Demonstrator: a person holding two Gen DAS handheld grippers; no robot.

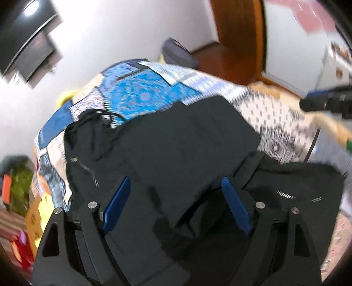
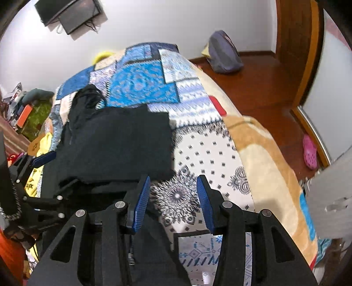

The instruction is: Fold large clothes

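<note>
A large black garment (image 1: 176,140) with a zip and drawcords lies partly folded on a patterned blue and white bedspread (image 1: 140,92). My left gripper (image 1: 176,182) is open, its blue pads wide apart just above the garment's near fold. In the right wrist view the garment (image 2: 118,140) lies left of centre on the bedspread (image 2: 209,154). My right gripper (image 2: 173,182) is open and empty over the bedspread, just right of the garment's near edge. The left gripper (image 2: 41,159) shows at the left edge of that view.
The bed fills the middle. A wooden floor (image 2: 264,88) with a grey-purple bag (image 2: 222,52) and a pink shoe (image 2: 309,151) lies to the right. Cluttered items (image 2: 28,110) sit at the left. A dark screen (image 2: 70,13) hangs on the white wall.
</note>
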